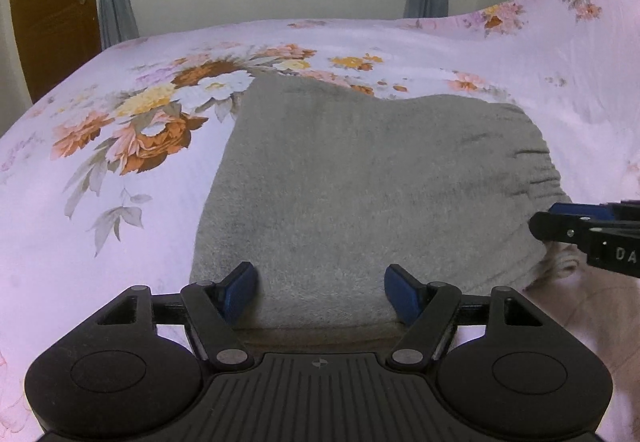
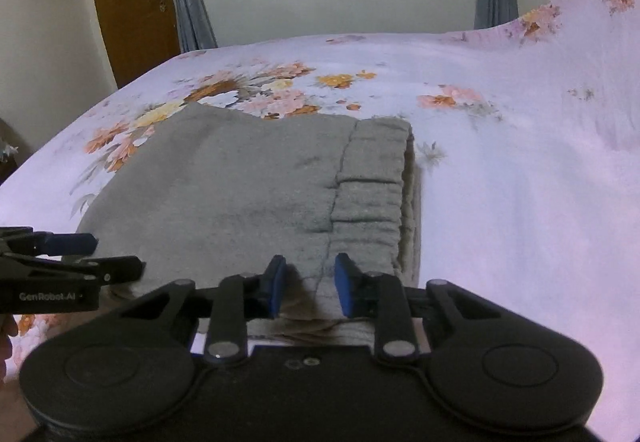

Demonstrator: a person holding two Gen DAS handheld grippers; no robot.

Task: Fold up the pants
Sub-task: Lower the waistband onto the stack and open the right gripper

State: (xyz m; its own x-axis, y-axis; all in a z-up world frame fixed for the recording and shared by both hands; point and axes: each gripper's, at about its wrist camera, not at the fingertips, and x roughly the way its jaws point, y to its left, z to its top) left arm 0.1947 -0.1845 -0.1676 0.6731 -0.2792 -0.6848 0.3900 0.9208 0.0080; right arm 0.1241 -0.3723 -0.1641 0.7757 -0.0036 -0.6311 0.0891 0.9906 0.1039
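White lettering "GenRobot.AI" on the left gripper (image 2: 72, 258) — "DA" on the right gripper (image 1: 560, 226).

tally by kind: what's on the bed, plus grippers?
Pants: 1
Grippers: 2, left and right
Total: 3, on the bed

Bed (image 2: 500, 202) right of the folded pants (image 2: 224, 194) lies bare for you; the left tool (image 2: 116, 258) crowds their near-left corner.
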